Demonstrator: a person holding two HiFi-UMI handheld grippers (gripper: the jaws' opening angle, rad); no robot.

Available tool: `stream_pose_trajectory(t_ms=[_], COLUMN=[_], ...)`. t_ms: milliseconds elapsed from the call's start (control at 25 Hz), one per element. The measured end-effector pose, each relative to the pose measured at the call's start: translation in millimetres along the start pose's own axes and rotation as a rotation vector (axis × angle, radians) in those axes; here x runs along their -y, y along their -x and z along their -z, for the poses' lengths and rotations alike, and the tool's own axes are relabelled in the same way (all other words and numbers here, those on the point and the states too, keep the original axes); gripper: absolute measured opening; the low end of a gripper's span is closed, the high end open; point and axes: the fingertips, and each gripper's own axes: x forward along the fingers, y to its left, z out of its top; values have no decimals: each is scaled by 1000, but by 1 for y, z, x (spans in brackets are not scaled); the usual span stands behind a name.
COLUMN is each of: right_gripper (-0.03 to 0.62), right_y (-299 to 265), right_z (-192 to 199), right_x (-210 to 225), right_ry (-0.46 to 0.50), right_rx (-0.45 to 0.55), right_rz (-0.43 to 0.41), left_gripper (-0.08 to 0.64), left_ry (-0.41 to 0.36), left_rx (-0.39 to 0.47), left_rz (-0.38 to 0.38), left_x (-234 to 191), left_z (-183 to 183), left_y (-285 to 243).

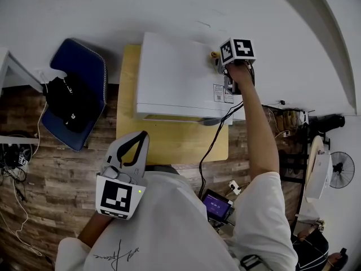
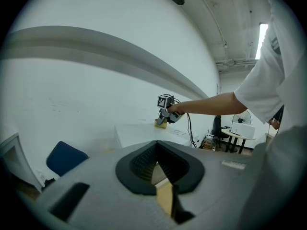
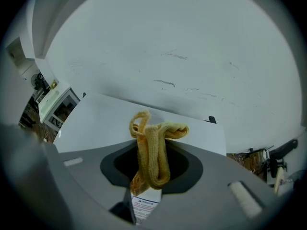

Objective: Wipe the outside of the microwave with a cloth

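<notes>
- Overhead, in the head view, the right gripper (image 1: 221,64) reaches to the upper right of the frame. Its claw pinches the cloth (image 1: 215,55) at the back right corner of the microwave (image 1: 175,75) top. The left gripper (image 1: 135,143) hangs low centre, off the job, over the table (image 1: 169,145).
- Left gripper view: claw pressed together at the tips, nothing in it. Only this view shows the cloth side-on at the top panel, centre frame; touching or just above, cannot tell.
- Right gripper view: cloth bunched into a narrow roll between the jaws, a loop poking out. No other view shows this.
- Judgement: a bunched cloth wipes only a small patch. Press lightly and sweep overlapping strokes toward frame left, then do the sides and door, minding the cable (image 1: 211,145).
</notes>
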Motion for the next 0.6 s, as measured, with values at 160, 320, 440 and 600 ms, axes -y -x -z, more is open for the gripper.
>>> stream_pose_trajectory(t_ms=[160, 320, 440, 600], right_gripper=[118, 118, 118, 118], right_y=[-4, -3, -4, -5], right_z=[-5, -10, -14, -20], right_x=[-20, -45, -66, -95], right_ry=[3, 29, 55, 95], right_rx=[9, 7, 10, 18], right_rz=[-36, -74, -112, -149], left_gripper=[-9, -9, -9, -9], left_ry=[2, -1, -4, -5], left_rx=[6, 7, 9, 12], left_rz=[-11, -9, -12, -21], left_x=[-4, -3, -2, -3], left_z=[1, 1, 1, 1], left_y=[4, 6, 8, 12])
